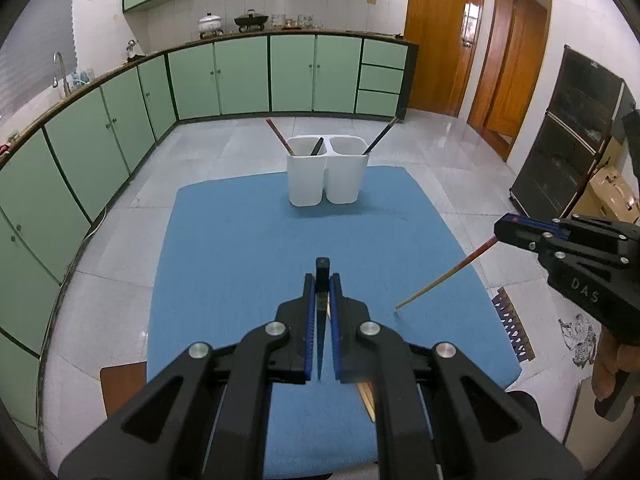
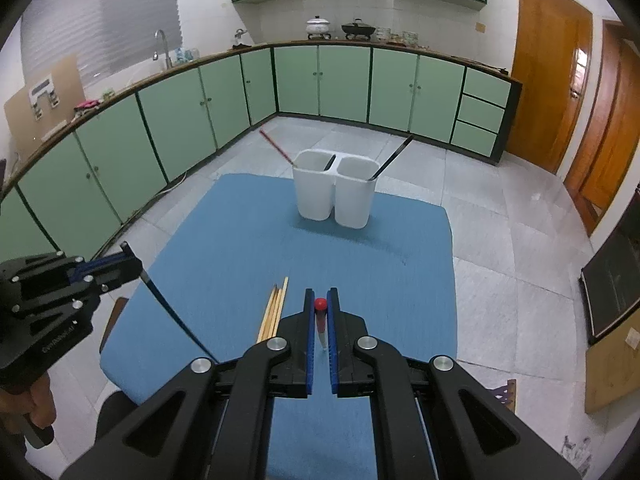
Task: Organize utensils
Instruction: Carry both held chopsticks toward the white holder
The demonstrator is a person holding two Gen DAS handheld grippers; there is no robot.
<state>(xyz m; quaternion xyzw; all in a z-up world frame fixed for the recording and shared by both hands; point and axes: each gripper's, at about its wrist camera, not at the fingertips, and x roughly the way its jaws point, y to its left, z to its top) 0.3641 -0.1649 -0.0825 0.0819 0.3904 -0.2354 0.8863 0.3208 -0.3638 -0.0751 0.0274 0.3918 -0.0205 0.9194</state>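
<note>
The left gripper [image 1: 322,292] was clamped on a dark chopstick [image 1: 321,320] and the right gripper [image 2: 321,312] on a red-tipped chopstick [image 2: 320,320], both above the blue mat [image 1: 240,240], with the white two-compartment holder [image 1: 326,172] at 12 o'clock near the mat's far edge. Each stick was pinched near one end only, so pivoting or slipping was judged possible during insertion, as was fouling on the sticks already leaning in the compartments. The remaining loose chopsticks [image 2: 274,312] were partly hidden behind the fingers, and their count could not be determined.
</note>
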